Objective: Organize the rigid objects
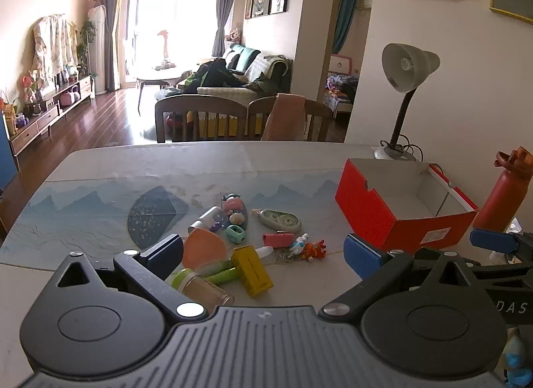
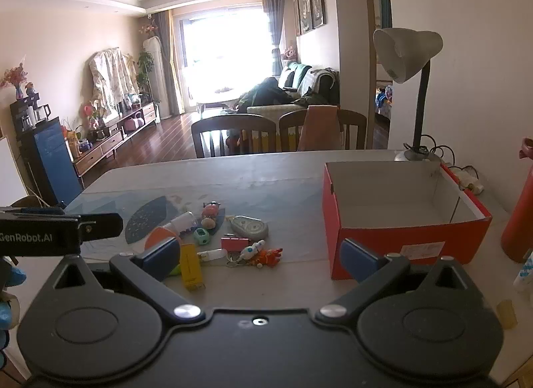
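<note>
A pile of small items lies on the table mat: a yellow box [image 1: 252, 269] [image 2: 191, 266], an orange fan-shaped piece [image 1: 203, 249], a green tube [image 1: 221, 275], a correction tape [image 1: 279, 219] [image 2: 250, 226], a pink clip [image 1: 278, 239] [image 2: 234, 243], toy keychains [image 1: 308, 248] [image 2: 261, 254] and a small jar [image 1: 203, 289]. An open, empty red box [image 1: 399, 208] [image 2: 399, 214] stands to the right. My left gripper [image 1: 263, 254] is open above the pile's near side. My right gripper [image 2: 260, 258] is open, between the pile and the box.
A desk lamp [image 1: 404, 88] [image 2: 409, 64] stands behind the box by the wall. A red bottle [image 1: 503, 194] [image 2: 519, 214] stands to the box's right. Chairs [image 2: 233, 134] line the table's far edge. The right gripper shows in the left wrist view [image 1: 499, 244].
</note>
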A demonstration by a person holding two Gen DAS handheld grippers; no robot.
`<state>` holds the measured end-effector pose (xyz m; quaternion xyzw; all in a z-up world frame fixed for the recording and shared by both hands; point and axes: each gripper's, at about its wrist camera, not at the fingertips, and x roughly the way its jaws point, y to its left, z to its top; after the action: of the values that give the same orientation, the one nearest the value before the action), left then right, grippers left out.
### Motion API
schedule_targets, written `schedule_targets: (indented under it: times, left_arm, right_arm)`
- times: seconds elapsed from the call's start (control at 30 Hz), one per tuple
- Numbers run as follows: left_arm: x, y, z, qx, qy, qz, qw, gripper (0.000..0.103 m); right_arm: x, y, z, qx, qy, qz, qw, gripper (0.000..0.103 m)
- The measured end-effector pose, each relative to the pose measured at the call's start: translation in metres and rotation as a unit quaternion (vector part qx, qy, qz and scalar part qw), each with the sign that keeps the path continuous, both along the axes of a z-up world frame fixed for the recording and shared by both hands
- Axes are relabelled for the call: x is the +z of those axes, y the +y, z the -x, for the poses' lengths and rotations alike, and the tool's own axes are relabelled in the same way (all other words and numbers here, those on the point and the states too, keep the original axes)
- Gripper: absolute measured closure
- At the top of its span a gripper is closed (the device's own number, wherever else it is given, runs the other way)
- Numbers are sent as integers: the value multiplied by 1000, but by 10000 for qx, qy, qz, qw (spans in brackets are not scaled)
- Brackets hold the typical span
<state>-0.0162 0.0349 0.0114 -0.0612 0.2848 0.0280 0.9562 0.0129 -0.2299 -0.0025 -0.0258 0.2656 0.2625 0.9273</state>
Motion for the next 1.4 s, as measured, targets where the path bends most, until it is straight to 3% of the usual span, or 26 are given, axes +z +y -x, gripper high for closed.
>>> schedule_targets:
  times: [0.5, 0.93, 1.17, 1.4]
  left_arm:
    - [4, 6, 2, 101, 20, -20, 9999, 0]
    - [-2, 17, -4, 113, 157, 34, 9998, 0]
    - [-11, 28, -14, 123, 283, 82, 9995, 0]
    - [-37, 47, -29, 205, 593, 290, 9976, 0]
  right_arm:
    - [12, -11, -9, 464, 44, 43, 9989, 1]
    - [5, 1, -16, 809, 128, 247, 9963, 1]
    - [-5, 10, -28, 924, 284, 308, 9948, 1]
    - [-23, 26, -48, 985, 515, 428, 9929, 3]
